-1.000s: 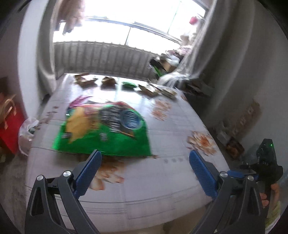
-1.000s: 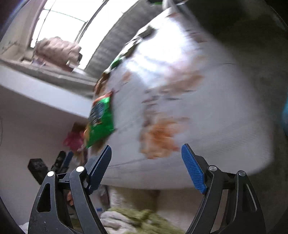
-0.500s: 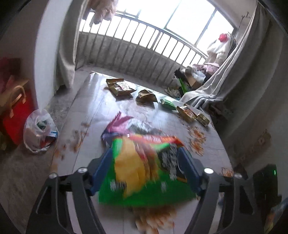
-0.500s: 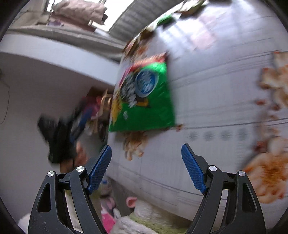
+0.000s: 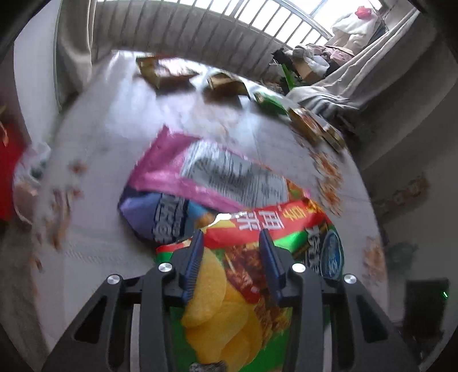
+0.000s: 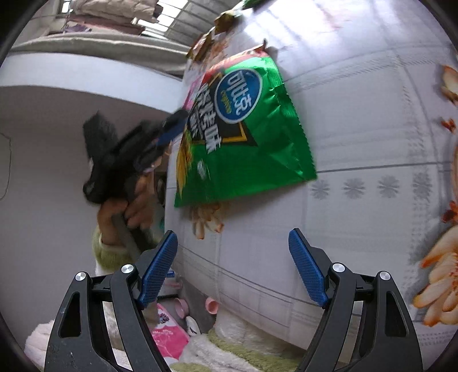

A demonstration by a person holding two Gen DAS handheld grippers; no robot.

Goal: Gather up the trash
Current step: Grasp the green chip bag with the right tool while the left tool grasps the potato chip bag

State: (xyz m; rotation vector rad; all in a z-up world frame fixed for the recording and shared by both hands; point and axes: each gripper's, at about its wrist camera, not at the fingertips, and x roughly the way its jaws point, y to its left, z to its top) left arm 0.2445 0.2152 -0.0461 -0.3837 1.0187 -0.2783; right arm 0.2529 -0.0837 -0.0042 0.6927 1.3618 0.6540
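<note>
— What do we have besides the litter?

— We see the bench (image 5: 108, 143) under a white cloth printed with orange flowers (image 6: 438, 274). At twelve o'clock in the left wrist view stands a window with railing bars (image 5: 257, 17); at two o'clock a grey curtain (image 5: 372, 65) hangs.

— And lower down?

— At six o'clock in the right wrist view we find a pink patterned item (image 6: 169, 334) and a pale fluffy rug (image 6: 229, 357) on the floor.

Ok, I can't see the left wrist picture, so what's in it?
The left hand-held gripper reaches over a green chip bag on a flowery table, its blue fingers closing in on either side of the bag's top. A pink and purple bag lies just beyond, with brown wrappers at the far end by a railed window.
</note>
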